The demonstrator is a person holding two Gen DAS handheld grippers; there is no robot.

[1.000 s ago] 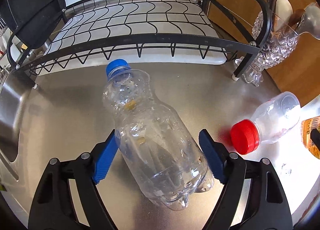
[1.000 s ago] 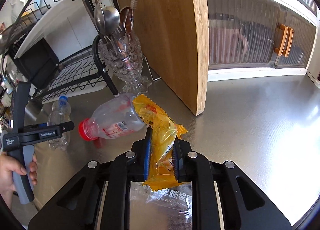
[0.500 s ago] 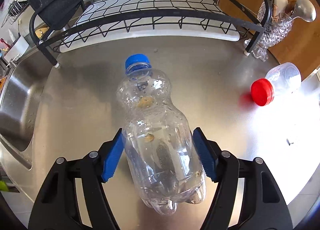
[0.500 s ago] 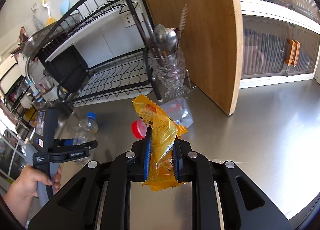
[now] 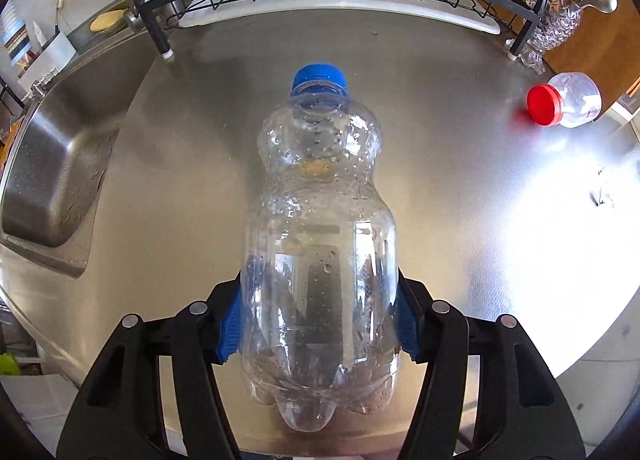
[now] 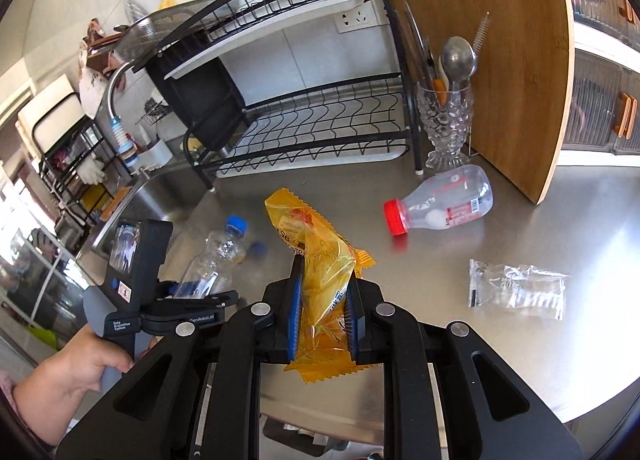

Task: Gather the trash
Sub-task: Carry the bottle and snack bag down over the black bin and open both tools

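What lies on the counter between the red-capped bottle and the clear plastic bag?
Nothing: in the right wrist view, bare steel counter separates the red-capped bottle, lying on its side, from the clear plastic bag.

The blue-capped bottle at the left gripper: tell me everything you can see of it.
The blue-capped bottle is clear, waisted plastic with droplets inside and looks nearly empty. Its lobed base is nearest the camera. The left gripper is closing on its lower body, blue fingers against both sides. Whether it rests on the steel counter is unclear.

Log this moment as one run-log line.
left tool: closing around clear blue-capped plastic bottle | right tool: shut on yellow plastic wrapper | steel counter
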